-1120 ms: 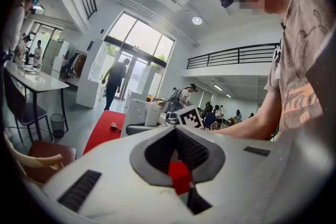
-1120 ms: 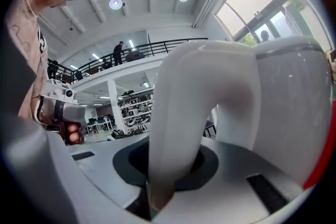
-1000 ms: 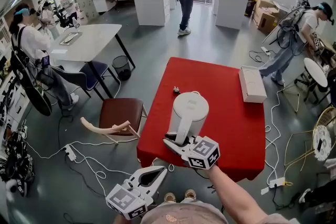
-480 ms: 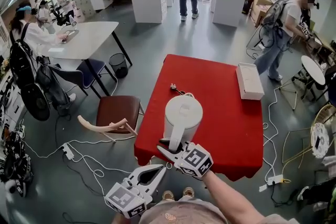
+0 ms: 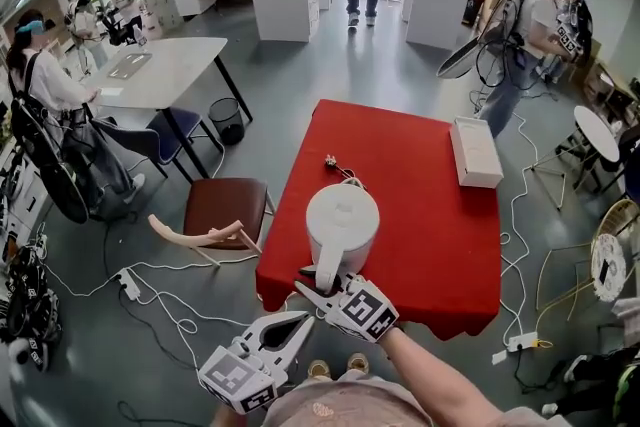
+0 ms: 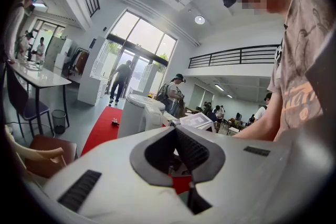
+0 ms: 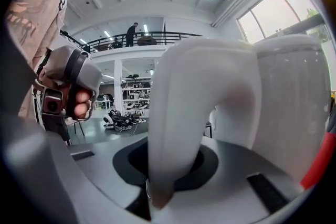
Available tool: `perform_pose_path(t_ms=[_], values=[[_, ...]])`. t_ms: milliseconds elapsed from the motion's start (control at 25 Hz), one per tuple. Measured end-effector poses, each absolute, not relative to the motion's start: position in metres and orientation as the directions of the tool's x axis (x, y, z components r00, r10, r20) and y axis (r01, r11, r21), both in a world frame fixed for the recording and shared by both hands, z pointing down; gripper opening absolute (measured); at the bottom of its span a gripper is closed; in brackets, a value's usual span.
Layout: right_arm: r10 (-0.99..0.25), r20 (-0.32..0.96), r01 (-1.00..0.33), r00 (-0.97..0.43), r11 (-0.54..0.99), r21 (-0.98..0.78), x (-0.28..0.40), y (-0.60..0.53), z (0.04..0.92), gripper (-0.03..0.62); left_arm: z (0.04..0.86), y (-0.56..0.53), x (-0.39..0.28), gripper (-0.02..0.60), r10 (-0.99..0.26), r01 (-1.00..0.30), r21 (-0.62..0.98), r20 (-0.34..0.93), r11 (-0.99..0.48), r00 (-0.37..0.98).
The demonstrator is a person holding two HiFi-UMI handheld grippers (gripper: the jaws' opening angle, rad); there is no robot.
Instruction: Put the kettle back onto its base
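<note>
Busy open hall; red-covered surface (image 5: 440, 215) ahead. White kettle (image 5: 342, 220) over its near left part. My right gripper (image 5: 318, 283): fingers clamped on handle (image 7: 173, 128). Left gripper (image 5: 300, 319): fingers together, empty. Kettle is rigid, smooth plastic, heavier if filled; handle is best hold. Base unseen, perhaps beneath kettle.

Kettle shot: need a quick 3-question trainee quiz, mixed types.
1. True or false: the left claw grips the kettle by its handle.
2. What colour is the table under the kettle? A) blue B) red C) green
3. Fill in: near the table's far right edge lies a flat white ____.
Key: 1 false: the right claw is shut on the handle, and the left claw is shut and empty. 2 B. 3 box.
</note>
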State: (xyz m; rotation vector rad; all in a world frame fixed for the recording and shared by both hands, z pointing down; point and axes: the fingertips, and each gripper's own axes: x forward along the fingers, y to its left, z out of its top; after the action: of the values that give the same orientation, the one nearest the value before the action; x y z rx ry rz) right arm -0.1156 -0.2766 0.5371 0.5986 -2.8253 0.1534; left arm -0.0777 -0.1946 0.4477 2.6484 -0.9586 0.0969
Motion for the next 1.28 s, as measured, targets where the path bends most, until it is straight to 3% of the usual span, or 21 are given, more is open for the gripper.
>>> perform_pose_path(t_ms=[1280], values=[[-0.401, 0.263, -0.432, -0.877, 0.899, -0.070, -0.113, -0.285, 0.548, 0.081, 0.449, -0.174, -0.090, -0.002, -0.643, -0.664, 0.273, 0.175, -0.696, 0.746]])
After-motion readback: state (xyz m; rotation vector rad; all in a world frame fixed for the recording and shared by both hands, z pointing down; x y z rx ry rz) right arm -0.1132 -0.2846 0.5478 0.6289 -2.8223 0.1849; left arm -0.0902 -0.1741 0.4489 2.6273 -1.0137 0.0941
